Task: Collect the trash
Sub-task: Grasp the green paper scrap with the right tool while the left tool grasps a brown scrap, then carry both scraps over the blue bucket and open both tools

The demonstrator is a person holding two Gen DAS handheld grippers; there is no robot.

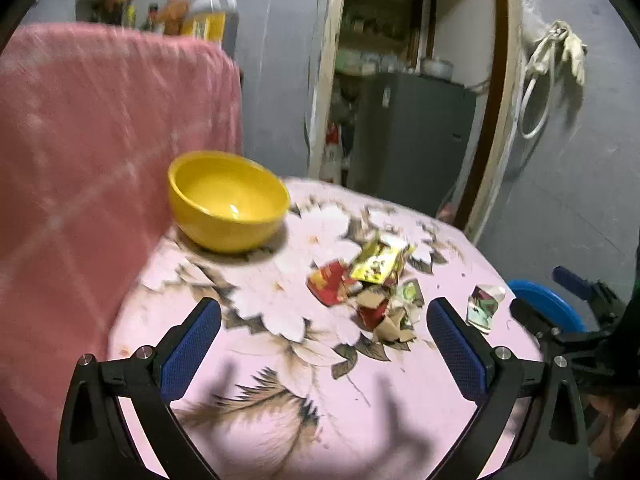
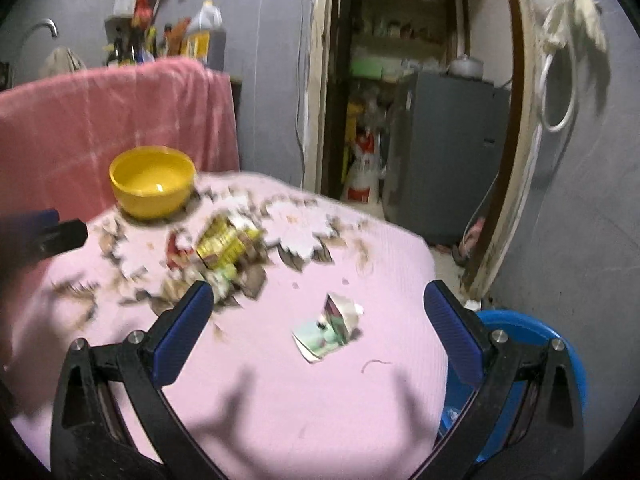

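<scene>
Both my grippers, left (image 1: 324,320) and right (image 2: 318,304), are wide open, holding nothing. The torn wrappers (image 1: 370,284) lie piled near the yellow bowl (image 1: 228,200). One scrap (image 2: 328,326) sits alone near the table edge; I might knock it off.

Bowl (image 1: 228,200) behind wrapper pile (image 1: 368,284), on table (image 1: 280,420).

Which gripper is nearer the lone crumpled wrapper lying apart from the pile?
Right. The right gripper frames the lone wrapper between its open fingers; the left gripper faces the pile, wrapper outside its right finger.
</scene>
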